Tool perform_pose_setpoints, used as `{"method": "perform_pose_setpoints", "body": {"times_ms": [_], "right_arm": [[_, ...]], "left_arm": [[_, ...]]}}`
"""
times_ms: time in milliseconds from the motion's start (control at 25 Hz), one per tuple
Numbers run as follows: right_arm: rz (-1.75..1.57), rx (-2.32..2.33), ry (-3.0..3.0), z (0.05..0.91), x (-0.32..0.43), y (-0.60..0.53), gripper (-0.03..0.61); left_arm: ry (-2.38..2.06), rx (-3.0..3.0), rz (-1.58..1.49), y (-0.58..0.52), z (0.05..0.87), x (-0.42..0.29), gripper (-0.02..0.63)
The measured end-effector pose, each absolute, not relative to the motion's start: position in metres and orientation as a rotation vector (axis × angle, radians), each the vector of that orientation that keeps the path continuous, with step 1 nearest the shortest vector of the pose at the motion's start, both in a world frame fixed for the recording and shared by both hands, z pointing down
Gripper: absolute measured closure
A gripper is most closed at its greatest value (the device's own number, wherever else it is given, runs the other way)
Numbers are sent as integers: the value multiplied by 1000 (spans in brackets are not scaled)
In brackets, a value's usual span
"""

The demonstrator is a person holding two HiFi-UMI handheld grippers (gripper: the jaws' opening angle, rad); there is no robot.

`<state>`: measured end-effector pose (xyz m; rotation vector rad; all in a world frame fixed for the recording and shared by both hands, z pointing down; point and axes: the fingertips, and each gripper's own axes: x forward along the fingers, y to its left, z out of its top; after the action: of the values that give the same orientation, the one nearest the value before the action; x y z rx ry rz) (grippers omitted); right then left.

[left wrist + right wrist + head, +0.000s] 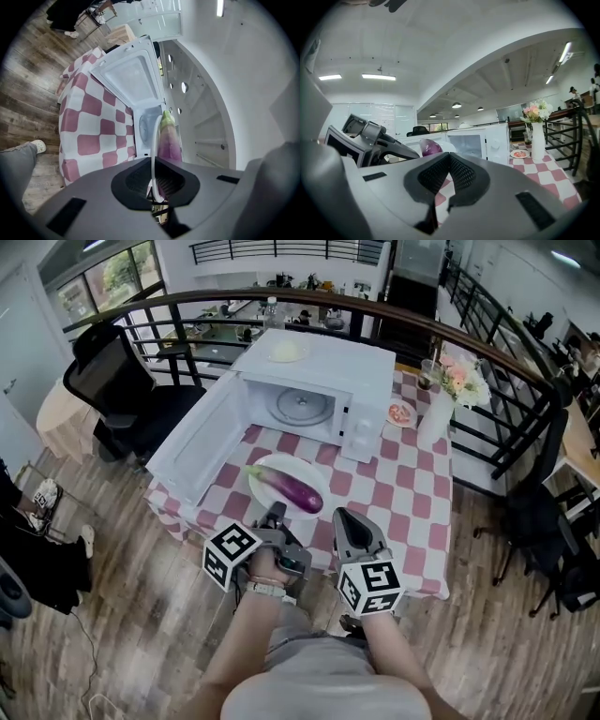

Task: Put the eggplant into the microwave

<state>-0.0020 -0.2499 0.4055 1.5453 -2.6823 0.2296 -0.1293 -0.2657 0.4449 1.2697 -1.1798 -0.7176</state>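
I judge this to be the approach step. The eggplant (286,487) lies on a white plate (305,468) on the checked surface (403,493), just in front of the microwave (319,367), whose door (202,451) stands open. My left claw (275,512) is closed at the plate's near rim, gripping nothing I can make out. My right claw (349,518) is closed and empty. Next, one claw must open wide and take the eggplant across its middle.

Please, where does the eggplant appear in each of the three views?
Head view: the eggplant lies at centre on the white plate, in front of the open microwave.
Left gripper view: the eggplant is at centre, just beyond the jaws.
Right gripper view: the eggplant is a purple tip left of centre.
Shared landmark: the microwave.
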Motion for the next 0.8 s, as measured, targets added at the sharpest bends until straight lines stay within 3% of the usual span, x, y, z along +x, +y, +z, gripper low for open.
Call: {"method": "perform_pose_setpoints", "body": {"times_ms": [800], "right_arm": [[328,1703,-2538,438,-53,-370,554]], "left_arm": [[-1069,1303,-612,-401,477,-175,597]]}}
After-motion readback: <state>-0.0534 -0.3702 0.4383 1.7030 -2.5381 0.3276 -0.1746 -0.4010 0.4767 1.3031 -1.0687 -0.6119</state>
